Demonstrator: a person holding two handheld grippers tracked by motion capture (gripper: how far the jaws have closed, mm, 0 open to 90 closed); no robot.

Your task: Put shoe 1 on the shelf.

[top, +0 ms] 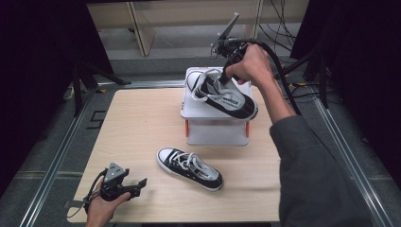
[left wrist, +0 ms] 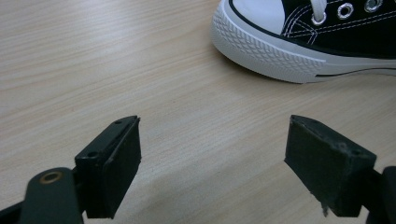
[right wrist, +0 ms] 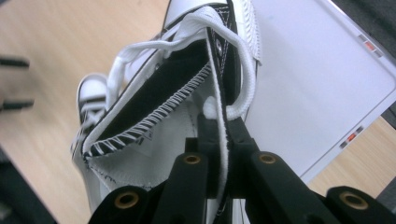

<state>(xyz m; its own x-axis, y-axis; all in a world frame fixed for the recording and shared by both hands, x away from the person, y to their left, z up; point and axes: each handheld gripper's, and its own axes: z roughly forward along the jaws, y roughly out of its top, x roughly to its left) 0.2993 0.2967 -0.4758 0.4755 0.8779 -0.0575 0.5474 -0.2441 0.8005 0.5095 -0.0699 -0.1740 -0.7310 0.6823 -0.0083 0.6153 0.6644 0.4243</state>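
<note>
Right claw point(right wrist: 219, 126) pinches sneaker point(top: 222, 94) collar above white box point(top: 215, 130); left claw point(left wrist: 212, 158) wide open, empty, over pale wood table point(top: 137, 123).

Black-white sneaker point(top: 222, 94) — tilted above box point(top: 215, 130)

The right gripper point(top: 220, 81) hangs at about one o'clock, arm outstretched, its jaws pinched tight. The left gripper point(top: 135, 185) rests at seven o'clock, apparently level, jaws spread wide.
</note>
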